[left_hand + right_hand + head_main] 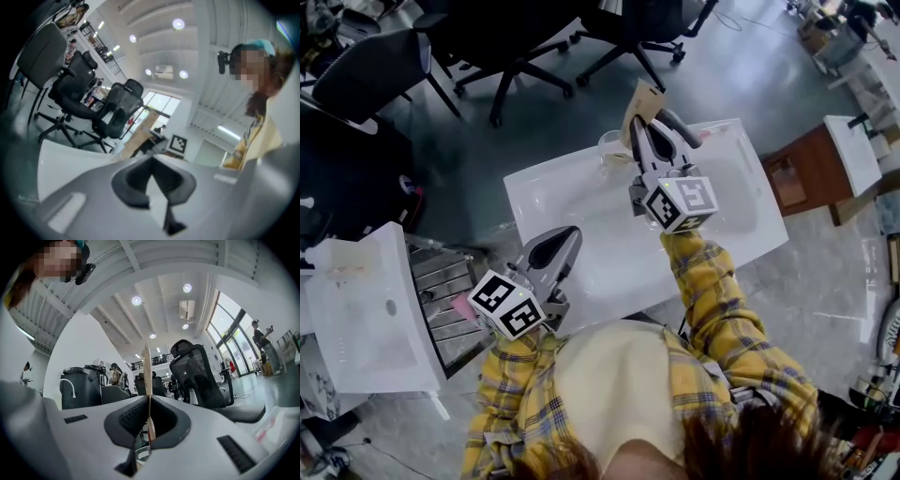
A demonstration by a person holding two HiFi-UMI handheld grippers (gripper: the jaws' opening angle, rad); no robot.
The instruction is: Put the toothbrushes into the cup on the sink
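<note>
Step in hand: insertion of a toothbrush into the cup. The right gripper (pixel 649 131) is clenched on one flat tan toothbrush pack (pixel 643 101), which stands roughly upright in the fingers (pixel 129 420) with its upper end well above them. It hangs over the far rim of the white sink (pixel 572 202), just beside or above the clear cup (pixel 614 145). In the right gripper view the cup rim shows directly under the fingers. The pack appears not yet seated in the cup, though how deep its lower end reaches cannot be told. The next move probably calls for lining the lower end up with the cup mouth, lowering it, then releasing. The left gripper (pixel 548 251) is held back at the near edge of the sink, fingers clenched together on nothing. Count: one toothbrush pack in view, one cup, two grippers. No further toothbrush can be made out on the sink.
</note>
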